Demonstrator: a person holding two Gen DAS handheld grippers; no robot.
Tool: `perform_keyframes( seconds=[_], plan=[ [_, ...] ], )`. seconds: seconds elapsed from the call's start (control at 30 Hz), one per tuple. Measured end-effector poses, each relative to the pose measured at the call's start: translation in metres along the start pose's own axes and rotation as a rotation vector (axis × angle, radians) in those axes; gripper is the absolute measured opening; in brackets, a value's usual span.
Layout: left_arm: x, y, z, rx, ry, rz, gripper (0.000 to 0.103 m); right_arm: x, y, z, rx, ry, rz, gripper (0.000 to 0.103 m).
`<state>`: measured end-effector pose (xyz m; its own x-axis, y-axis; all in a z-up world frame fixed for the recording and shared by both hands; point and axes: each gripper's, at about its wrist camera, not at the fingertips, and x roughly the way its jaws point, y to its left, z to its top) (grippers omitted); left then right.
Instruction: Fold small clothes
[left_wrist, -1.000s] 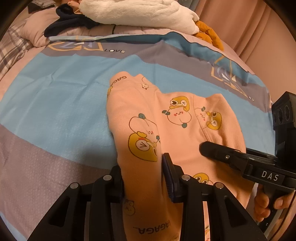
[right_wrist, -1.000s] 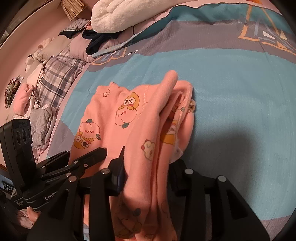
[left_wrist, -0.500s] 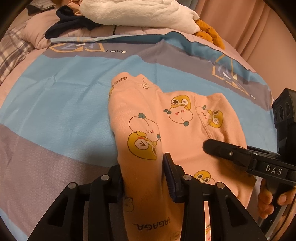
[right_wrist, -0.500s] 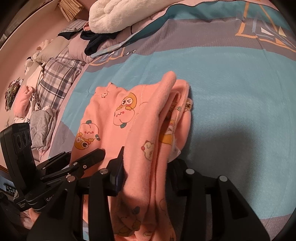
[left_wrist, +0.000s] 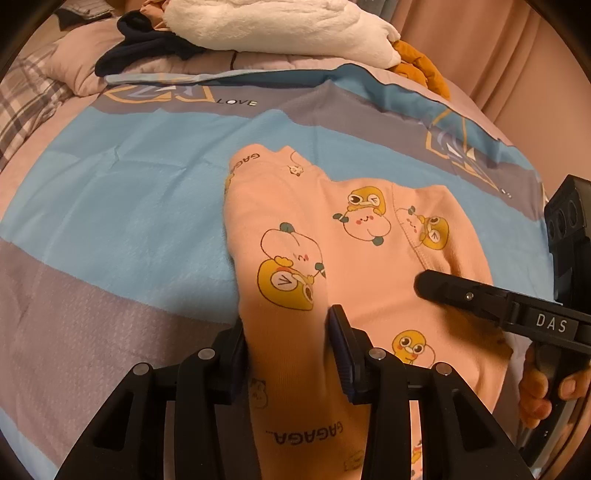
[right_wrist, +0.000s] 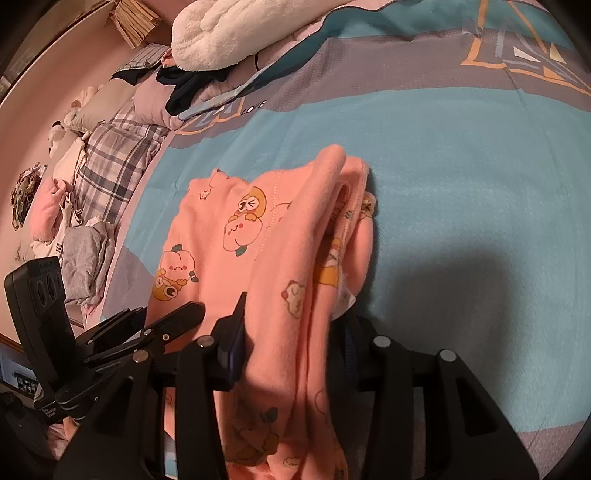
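Observation:
A small pink garment (left_wrist: 354, 266) printed with yellow cartoon animals lies on the blue and grey bedspread (left_wrist: 110, 214). My left gripper (left_wrist: 288, 343) is shut on its left near edge, with cloth bunched between the jaws. My right gripper (right_wrist: 291, 339) is shut on the garment's right near edge (right_wrist: 295, 266), where several layers stand up in a ridge. The right gripper's black fingers (left_wrist: 461, 291) show at the right of the left wrist view, and the left gripper (right_wrist: 162, 325) shows at the lower left of the right wrist view.
A white fluffy blanket (left_wrist: 280, 26) and dark clothes (left_wrist: 147, 44) lie at the head of the bed. An orange soft toy (left_wrist: 421, 62) sits by the pink curtain (left_wrist: 517, 74). Plaid bedding (right_wrist: 110, 162) and piled clothes (right_wrist: 81, 258) lie to the left.
Both grippers have stayed shut on the garment and drifted slightly toward me. The garment has shifted a little with them.

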<state>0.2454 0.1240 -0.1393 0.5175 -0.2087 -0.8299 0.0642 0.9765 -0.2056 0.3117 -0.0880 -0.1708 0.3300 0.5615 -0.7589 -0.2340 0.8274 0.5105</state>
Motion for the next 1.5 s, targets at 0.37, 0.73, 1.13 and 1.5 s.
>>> perform_keyframes(
  seconds=[0.37,0.73,1.13,1.5],
  plan=[
    [-0.004,0.000,-0.006,0.008,0.002,0.016,0.040,-0.002,-0.002,0.001,0.009,0.000,-0.004,0.043],
    [-0.010,-0.001,-0.014,0.009,0.003,0.034,0.041,-0.007,-0.004,-0.002,0.014,0.000,-0.025,0.044],
    [-0.012,-0.003,-0.018,0.011,-0.001,0.048,0.041,-0.013,-0.006,-0.004,0.019,-0.006,-0.037,0.046],
    [-0.017,-0.004,-0.026,0.004,-0.005,0.055,0.041,-0.014,-0.008,-0.005,0.030,-0.009,-0.037,0.047]
  ],
)
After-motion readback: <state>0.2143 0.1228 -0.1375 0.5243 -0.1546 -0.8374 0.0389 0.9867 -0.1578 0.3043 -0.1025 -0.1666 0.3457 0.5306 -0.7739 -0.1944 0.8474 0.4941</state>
